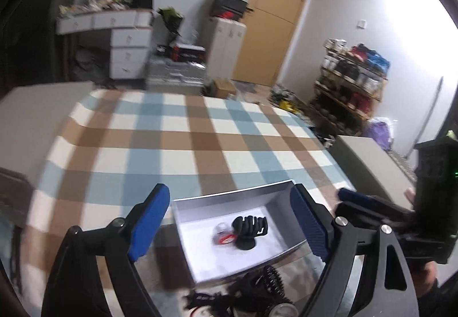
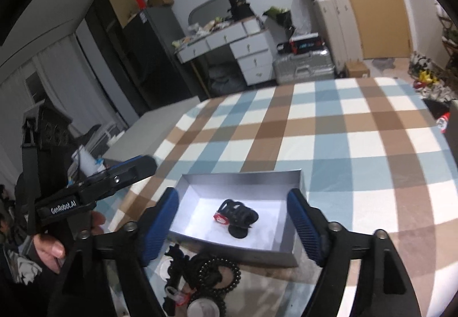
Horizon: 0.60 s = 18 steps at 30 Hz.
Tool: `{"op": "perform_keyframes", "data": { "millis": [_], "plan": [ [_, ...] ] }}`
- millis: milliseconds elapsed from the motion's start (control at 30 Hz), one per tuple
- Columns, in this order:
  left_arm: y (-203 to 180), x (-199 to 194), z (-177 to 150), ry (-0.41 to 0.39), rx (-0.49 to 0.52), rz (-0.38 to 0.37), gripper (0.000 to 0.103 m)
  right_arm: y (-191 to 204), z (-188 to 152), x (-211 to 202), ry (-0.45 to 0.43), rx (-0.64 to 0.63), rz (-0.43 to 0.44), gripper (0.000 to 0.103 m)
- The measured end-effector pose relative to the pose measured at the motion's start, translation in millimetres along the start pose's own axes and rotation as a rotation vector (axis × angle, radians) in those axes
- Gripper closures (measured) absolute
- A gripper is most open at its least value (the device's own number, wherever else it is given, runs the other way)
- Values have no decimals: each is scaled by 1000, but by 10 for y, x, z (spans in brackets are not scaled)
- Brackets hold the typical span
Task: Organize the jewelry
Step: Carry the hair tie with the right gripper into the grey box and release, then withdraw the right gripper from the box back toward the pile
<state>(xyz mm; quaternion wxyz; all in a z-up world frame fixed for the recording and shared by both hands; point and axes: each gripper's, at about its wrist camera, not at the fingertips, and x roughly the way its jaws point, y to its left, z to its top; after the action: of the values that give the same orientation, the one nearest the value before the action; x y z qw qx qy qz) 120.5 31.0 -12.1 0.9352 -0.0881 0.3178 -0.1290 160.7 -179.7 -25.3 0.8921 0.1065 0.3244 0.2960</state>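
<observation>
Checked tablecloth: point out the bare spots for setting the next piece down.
The checked tablecloth is bare beyond the grey box and to its right. The box floor is free around the black clip. The near edge is crowded with the bead bracelet and tangled pieces.

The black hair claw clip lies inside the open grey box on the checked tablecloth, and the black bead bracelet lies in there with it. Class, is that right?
Not quite. The black bead bracelet lies outside the grey box, on the checked tablecloth in front of it, as the right wrist view shows. The black hair claw clip is inside.
</observation>
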Motion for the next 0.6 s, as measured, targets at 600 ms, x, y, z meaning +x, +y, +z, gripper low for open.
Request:
{"op": "perform_keyframes", "data": {
  "millis": [600],
  "plan": [
    [-131, -534, -316, -114, -8, 225, 4, 524, -346, -862, -219, -110, -15, 0]
  ]
}}
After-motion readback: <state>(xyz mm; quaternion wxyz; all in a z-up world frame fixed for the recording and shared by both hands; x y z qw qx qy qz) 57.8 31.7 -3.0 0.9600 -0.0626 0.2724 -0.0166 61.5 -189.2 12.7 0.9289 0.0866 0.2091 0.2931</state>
